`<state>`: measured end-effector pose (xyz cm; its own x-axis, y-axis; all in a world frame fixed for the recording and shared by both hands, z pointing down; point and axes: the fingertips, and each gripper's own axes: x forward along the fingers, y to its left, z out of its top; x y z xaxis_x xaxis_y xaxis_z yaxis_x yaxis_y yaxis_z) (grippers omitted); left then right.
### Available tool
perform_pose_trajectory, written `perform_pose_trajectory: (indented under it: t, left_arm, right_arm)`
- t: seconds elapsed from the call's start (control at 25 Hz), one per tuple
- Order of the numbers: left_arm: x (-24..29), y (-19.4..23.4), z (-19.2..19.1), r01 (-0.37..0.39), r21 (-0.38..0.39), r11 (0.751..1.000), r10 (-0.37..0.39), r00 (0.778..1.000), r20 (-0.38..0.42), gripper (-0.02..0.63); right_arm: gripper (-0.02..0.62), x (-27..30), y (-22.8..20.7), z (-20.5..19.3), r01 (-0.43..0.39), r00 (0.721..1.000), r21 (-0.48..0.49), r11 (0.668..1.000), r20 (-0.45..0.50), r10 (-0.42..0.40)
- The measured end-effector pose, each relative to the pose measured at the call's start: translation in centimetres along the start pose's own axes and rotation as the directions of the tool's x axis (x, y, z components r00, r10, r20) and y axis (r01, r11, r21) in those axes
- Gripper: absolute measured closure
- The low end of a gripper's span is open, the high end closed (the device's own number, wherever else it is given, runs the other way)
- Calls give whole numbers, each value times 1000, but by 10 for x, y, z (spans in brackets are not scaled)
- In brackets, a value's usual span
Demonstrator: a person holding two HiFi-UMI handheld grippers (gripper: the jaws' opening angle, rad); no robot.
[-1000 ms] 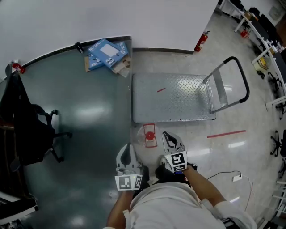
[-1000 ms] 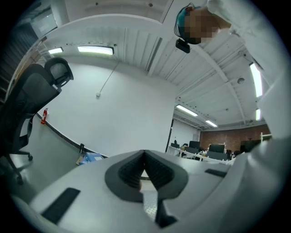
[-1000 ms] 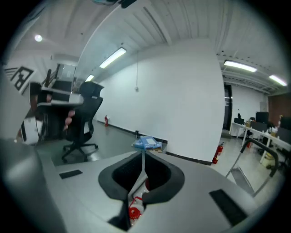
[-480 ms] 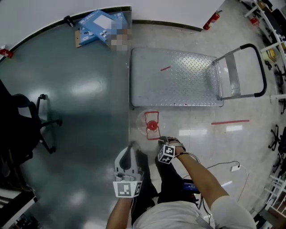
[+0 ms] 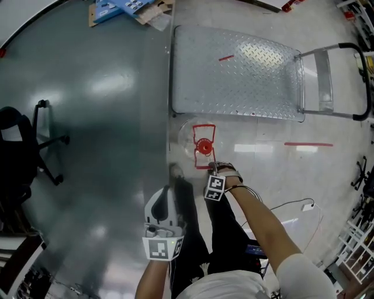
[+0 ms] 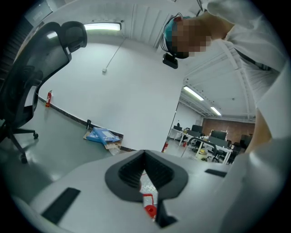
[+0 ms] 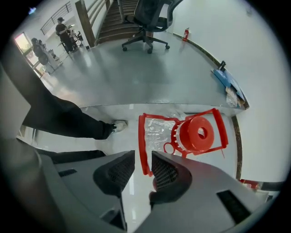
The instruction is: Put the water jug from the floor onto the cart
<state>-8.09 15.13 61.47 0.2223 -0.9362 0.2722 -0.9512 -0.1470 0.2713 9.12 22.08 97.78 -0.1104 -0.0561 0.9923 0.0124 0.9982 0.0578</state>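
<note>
Jaws of the right gripper (image 5: 211, 168) have just opened, and it has dropped lower than before; the thin red plastic handle (image 7: 142, 136) sits between them, not squeezed. The see-through water jug (image 5: 196, 135) with a round red cap (image 5: 204, 146) stands on the shiny floor (image 5: 263, 160) just beside the bumpy metal cart (image 5: 234, 70). The left gripper (image 6: 144, 157) is clenched on nothing

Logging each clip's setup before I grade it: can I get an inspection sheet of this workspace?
Surface: glossy floor, grey-green left, white right.
Job's things: water jug on the floor beside the cart; cart deck bare.
Clutter: blue boxes at the far edge.
Grippers: left tongs shut, holding nothing; right tongs have just been opening, jug's red handle between them, not pressed.
Cables: white cable on the floor, right.
Surroundings: office chair, fire extinguisher.
</note>
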Motion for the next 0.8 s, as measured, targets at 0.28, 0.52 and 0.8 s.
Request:
perform_pose_trajectory:
  t: [0.28,0.52,0.8]
  left_arm:
    - [-2,5,2,-11,-6,1000,10,1000,-9,603]
    - [-3,5,15,-18,-17,1000,18,1000,12,603]
    - [-17,6,45,-10,-37,999,12,999,46,603]
  right_arm:
    - [549,4,3,2,25,999,-55,998,-18,-26]
    - [551,-9,-3,10,26,999,-44,999,-18,-27]
    - [549,-64,-13,15,-40,999,81,996,-13,41]
